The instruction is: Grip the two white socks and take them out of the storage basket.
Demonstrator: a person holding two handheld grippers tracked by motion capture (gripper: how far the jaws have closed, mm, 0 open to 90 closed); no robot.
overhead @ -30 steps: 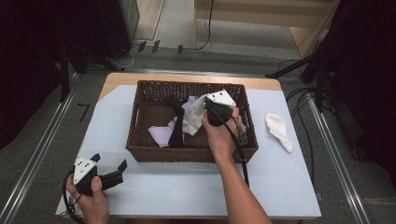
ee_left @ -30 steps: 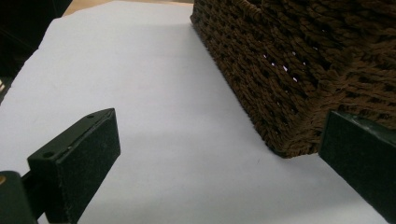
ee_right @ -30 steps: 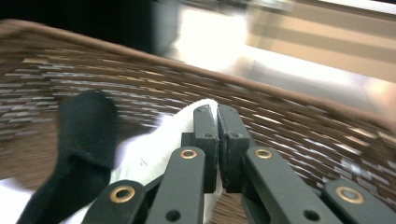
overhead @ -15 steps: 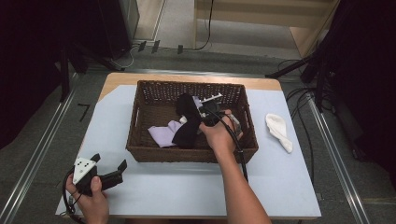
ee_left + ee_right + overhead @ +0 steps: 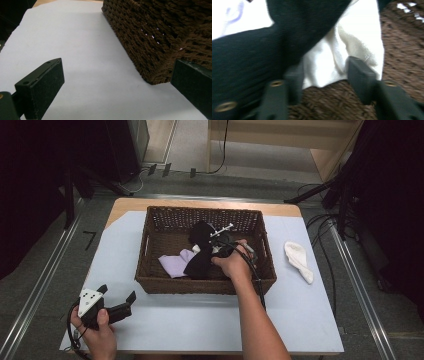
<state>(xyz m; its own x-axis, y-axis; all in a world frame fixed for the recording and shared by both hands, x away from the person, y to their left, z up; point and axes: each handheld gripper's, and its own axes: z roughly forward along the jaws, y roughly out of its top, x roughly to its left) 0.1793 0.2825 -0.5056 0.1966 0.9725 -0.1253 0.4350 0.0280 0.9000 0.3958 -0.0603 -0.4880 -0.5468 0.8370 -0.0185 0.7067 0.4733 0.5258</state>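
I am working my right gripper (image 5: 212, 251) inside the brown wicker basket (image 5: 150, 245), down among the socks lying on its floor. Its jaws are standing partly apart on either side of a fold of a white sock (image 5: 352, 47), with the cloth sitting between them; I cannot tell whether the pads are actually pinching it yet. The white sock is looking soft and finely ribbed, bunched and creased, with a thicker hem edge beside the right-hand jaw. A black sock (image 5: 249, 60) of a coarser knit is lying over it and draping across the left-hand jaw. In the high view the black sock (image 5: 201, 251) is running across the middle of the basket, and a pale lilac sock (image 5: 172, 264) is lying flat just beside it, toward the basket's left half.

Another white sock (image 5: 299, 261) is lying on the white table cover (image 5: 310, 310), outside the basket on its right and well apart from it.

I am holding my left gripper (image 5: 118, 301) low over the table cover near the basket's front left corner, its jaws wide apart and gripping nothing; in its own view the woven wall (image 5: 155, 37) is rising just ahead.

I am finding no brand, label or legible writing on any sock or on the basket
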